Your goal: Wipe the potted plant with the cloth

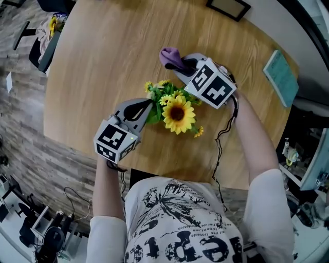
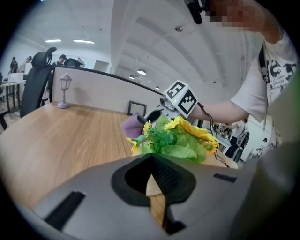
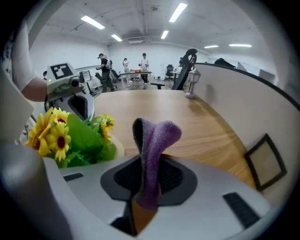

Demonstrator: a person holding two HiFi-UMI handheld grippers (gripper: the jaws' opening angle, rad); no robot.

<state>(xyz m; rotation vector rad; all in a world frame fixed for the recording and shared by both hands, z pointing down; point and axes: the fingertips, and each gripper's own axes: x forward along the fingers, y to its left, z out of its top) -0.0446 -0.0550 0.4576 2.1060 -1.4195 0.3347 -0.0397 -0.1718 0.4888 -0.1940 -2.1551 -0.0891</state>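
Potted plant [image 1: 177, 114] stands on the wooden counter [image 1: 103, 61], a little toward its 6 o'clock edge in the head view. Left tool [image 2: 153, 185] comes in at the plant's 8 o'clock. Its jaws are drawn nearly together on a pale sliver, which I read as the rim of the pot [image 3: 118, 147]. This is probably a steadying grip, so the plant will not slide or tip when rubbed. Right tool [image 3: 143, 197] sits at the plant's 1 o'clock, jaws clamped on the purple cloth [image 3: 157, 140]. A folded loop of cloth sticks out past the tips, which makes a soft pad to put against the leaves. In the head view the loop points to 11 o'clock, off the foliage, so no wiping contact yet. The tool would need turning toward the plant, by my judgement. Hidden or unclear: from above, blooms and leaves cover the pot entirely. The left tool's tips vanish under the greenery there, so the rim grip rests on the left gripper view alone and is not certain. The cloth's tail end is buried between the right jaws, so its full extent is unknown. The picture frame [image 1: 229, 7] at 12 o'clock is cut off by the edge of view.
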